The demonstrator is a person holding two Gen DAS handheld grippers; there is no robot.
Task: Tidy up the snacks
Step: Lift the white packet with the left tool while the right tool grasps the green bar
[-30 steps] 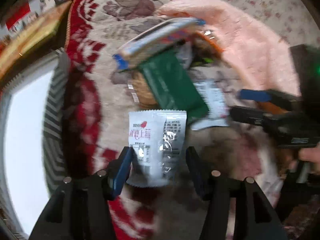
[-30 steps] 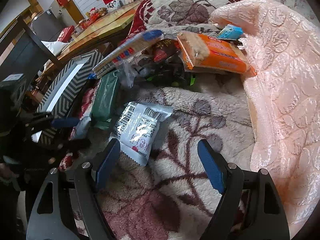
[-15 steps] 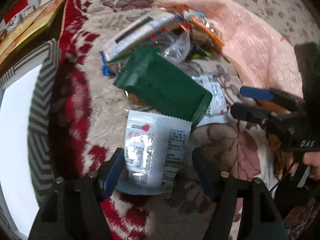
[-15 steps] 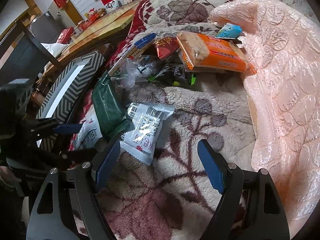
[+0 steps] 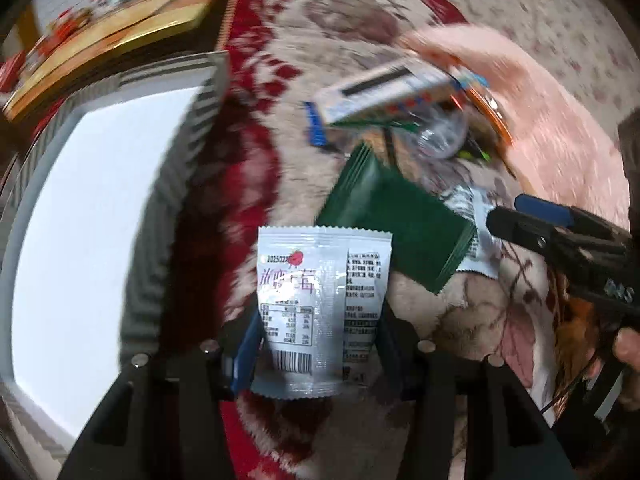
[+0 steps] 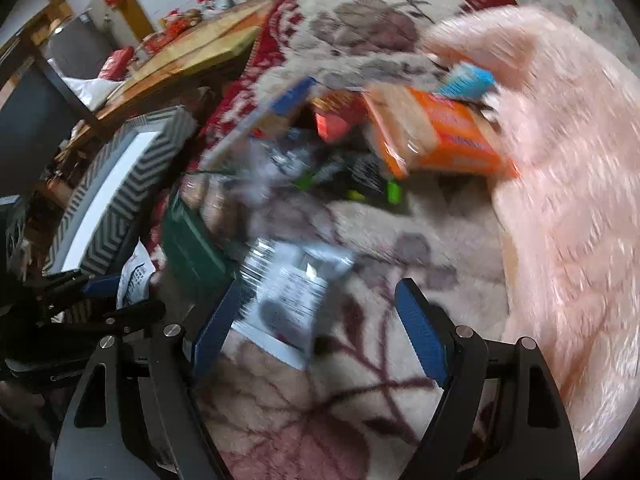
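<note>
My left gripper (image 5: 316, 344) is shut on a silver snack packet (image 5: 322, 312) with pink lettering, lifted above the floral blanket. A green packet (image 5: 400, 228) lies just beyond it. My right gripper (image 6: 320, 332) is open, its fingers on either side of another silver packet (image 6: 288, 292) lying on the blanket. The left gripper with its packet shows at the left edge of the right wrist view (image 6: 132, 284). The snack pile holds an orange biscuit pack (image 6: 436, 136), a long blue-ended box (image 5: 384, 92) and a red packet (image 6: 336, 120).
A box with a zigzag rim (image 5: 200, 120) and white inside (image 5: 92, 216) stands left of the pile; it also shows in the right wrist view (image 6: 116, 196). A pink fleece blanket (image 6: 560, 184) is heaped on the right. A wooden table (image 6: 192, 56) stands behind.
My left gripper has closed on the silver packet and lifted it, swinging left toward the box. My right gripper has moved forward over the other silver packet.
</note>
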